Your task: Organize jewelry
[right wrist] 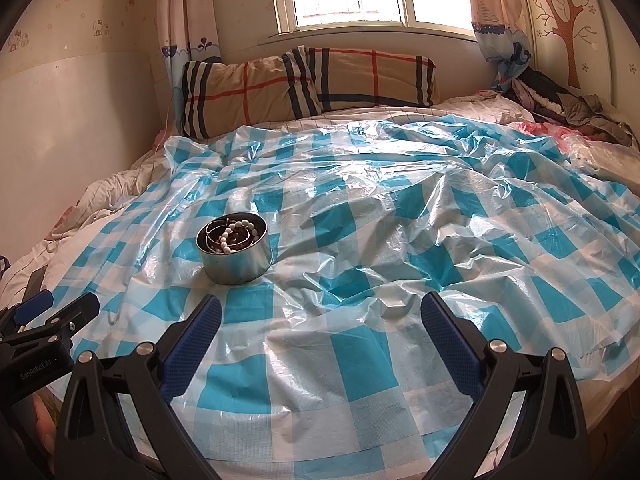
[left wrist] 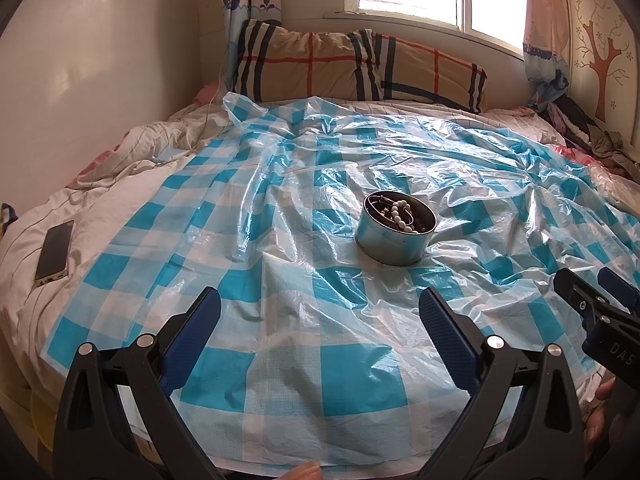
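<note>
A round metal tin stands on the blue-and-white checked plastic sheet on the bed. It holds a white bead bracelet, dark beads and thin metal bangles. In the right wrist view the tin is left of centre, with the white beads inside. My left gripper is open and empty, held near the bed's front edge, short of the tin. My right gripper is open and empty, to the right of the tin. Each gripper shows at the edge of the other's view.
A dark phone lies on the white bedding at the left. A plaid pillow leans at the head of the bed under the window. Clothes are piled at the far right. A wall runs along the left side.
</note>
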`<action>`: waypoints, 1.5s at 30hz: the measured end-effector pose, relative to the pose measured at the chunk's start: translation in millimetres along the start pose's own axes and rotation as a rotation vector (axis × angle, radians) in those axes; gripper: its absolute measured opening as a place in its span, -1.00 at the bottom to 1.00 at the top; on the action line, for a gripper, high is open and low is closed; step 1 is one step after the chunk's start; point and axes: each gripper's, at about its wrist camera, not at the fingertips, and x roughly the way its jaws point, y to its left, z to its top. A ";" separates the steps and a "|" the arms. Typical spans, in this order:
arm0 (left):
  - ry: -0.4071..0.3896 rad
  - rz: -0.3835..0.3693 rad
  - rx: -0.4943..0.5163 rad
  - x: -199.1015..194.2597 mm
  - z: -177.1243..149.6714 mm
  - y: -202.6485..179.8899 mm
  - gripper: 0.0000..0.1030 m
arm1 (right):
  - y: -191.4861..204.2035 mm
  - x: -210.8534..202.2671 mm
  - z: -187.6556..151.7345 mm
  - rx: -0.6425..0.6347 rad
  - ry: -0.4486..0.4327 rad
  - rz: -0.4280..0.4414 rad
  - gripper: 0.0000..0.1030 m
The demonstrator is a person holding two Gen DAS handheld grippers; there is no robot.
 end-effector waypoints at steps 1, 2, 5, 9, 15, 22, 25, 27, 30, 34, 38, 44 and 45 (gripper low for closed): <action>0.001 0.000 -0.001 -0.1 0.1 0.0 0.85 | 0.1 0.0 0.0 0.000 0.000 0.000 0.86; 0.002 0.000 -0.001 0.4 0.0 0.3 0.85 | 0.2 0.0 0.0 0.000 0.001 0.000 0.86; 0.003 -0.003 -0.005 0.5 0.3 0.6 0.85 | 0.4 0.1 -0.1 0.001 0.000 0.000 0.86; 0.006 -0.002 -0.009 0.7 -0.6 -0.7 0.85 | 0.6 0.2 0.0 0.000 0.000 0.000 0.86; 0.022 -0.005 -0.018 3.7 -0.6 0.1 0.85 | 0.8 0.3 -0.1 0.001 0.001 0.000 0.86; 0.052 -0.001 -0.012 6.6 3.8 2.3 0.85 | 1.4 0.5 0.0 0.000 0.001 0.000 0.86; 0.047 0.031 0.020 5.7 6.7 -0.6 0.85 | 1.2 0.3 -0.1 0.001 0.002 0.000 0.86; 0.064 0.045 0.038 8.2 8.0 -2.2 0.85 | 0.2 -0.1 -0.1 0.002 0.001 0.000 0.86; 0.087 0.040 0.026 12.5 8.7 2.2 0.85 | 0.2 0.2 0.1 0.001 0.002 0.000 0.86; 0.031 0.010 0.006 5.4 6.9 8.6 0.85 | 0.2 -0.1 0.2 0.003 0.000 0.000 0.86; 0.024 0.021 0.050 3.7 4.3 -1.4 0.85 | 0.1 -0.3 0.4 0.000 0.000 0.000 0.86; 0.034 0.046 0.052 3.9 1.0 -6.0 0.85 | -1.8 -0.4 0.6 0.000 -0.001 0.001 0.86; 0.032 0.047 0.046 3.5 0.7 -4.9 0.85 | -1.7 -0.5 0.5 0.000 -0.002 0.001 0.86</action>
